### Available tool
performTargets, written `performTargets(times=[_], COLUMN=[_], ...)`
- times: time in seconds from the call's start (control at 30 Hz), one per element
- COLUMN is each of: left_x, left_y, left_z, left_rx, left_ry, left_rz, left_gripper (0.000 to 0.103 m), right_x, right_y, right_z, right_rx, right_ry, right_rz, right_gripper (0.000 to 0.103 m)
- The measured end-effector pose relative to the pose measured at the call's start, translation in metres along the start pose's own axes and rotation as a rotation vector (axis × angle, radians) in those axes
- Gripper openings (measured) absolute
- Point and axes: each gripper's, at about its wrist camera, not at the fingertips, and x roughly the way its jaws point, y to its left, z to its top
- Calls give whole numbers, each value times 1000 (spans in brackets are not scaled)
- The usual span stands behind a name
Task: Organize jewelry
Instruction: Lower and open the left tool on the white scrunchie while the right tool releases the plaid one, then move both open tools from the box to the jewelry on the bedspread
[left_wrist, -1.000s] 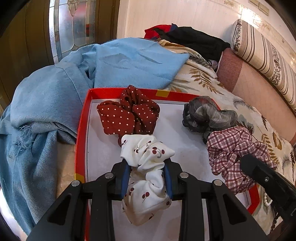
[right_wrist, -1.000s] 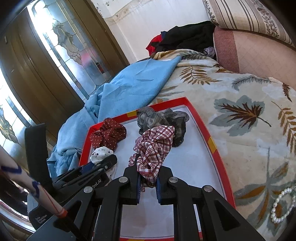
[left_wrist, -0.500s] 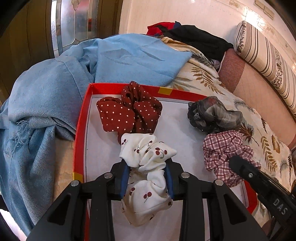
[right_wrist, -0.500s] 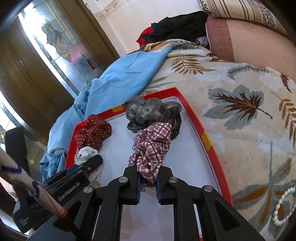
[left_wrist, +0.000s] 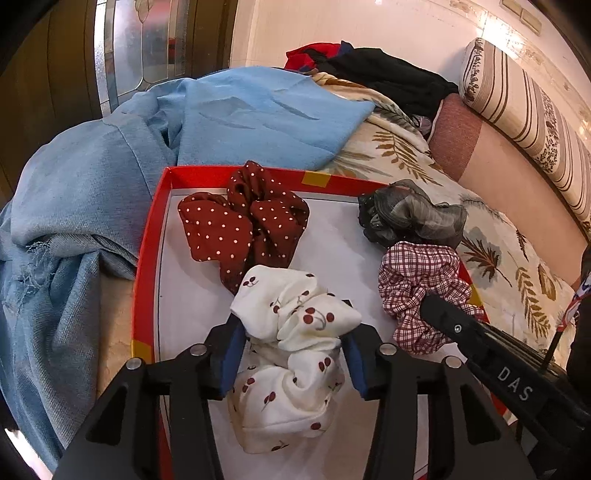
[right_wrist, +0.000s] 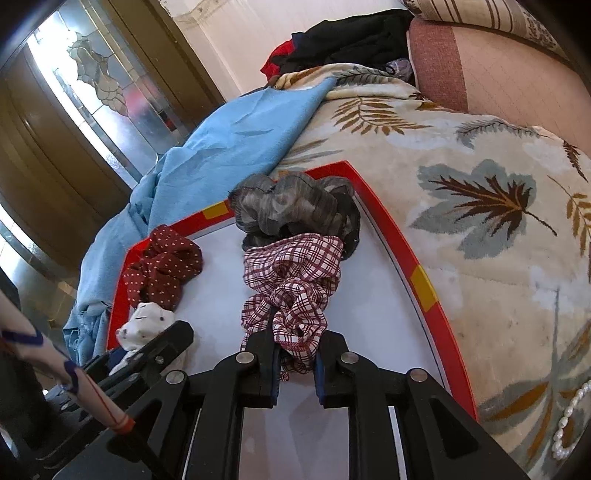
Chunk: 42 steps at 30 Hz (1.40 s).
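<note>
A red-rimmed tray (left_wrist: 146, 280) with a white floor lies on the bed. My left gripper (left_wrist: 291, 354) is shut on a white cherry-print scrunchie (left_wrist: 291, 332) over the tray's near left part. My right gripper (right_wrist: 295, 363) is shut on a red-and-white plaid scrunchie (right_wrist: 291, 273), which also shows in the left wrist view (left_wrist: 417, 284). A dark red polka-dot scrunchie (left_wrist: 240, 225) lies at the tray's far left. A grey sheer scrunchie (left_wrist: 410, 218) lies at the far right, touching the plaid one.
A light blue cloth (left_wrist: 110, 177) is heaped left of and behind the tray. A leaf-print blanket (right_wrist: 480, 206) covers the bed to the right. A pearl strand (right_wrist: 569, 417) lies on it. Dark clothes (left_wrist: 388, 77) and a striped bolster (left_wrist: 524, 99) lie at the back.
The plaid scrunchie has moved forward with my right gripper until it touches the grey one. The left gripper has shifted slightly forward with the white scrunchie.
</note>
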Motion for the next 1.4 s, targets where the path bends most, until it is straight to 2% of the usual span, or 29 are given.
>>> performTargets(times=[0.2, 0.33, 0.43, 0.9, 1.4], left_x=[-1, -4, -6, -23, -61], left_y=[-2, -4, -3, -7, -43], left_z=[0, 1, 1, 3, -13], left_rx=[8, 12, 11, 23, 127], left_ry=[-3, -17, -22, -84, -239], left_rz=[1, 0, -3, 6, 4], left_gripper=[50, 54, 58, 67, 74], right_x=[-4, -9, -14, -61, -141], right_y=[-2, -2, -2, 4, -11], right_z=[0, -2, -3, -9, -50], right_rx=[3, 2, 1, -11, 18], right_ry=[-1, -3, -5, -66, -129], right_rz=[-8, -9, -9, -6, 3], right_gripper=[21, 39, 45, 46, 49])
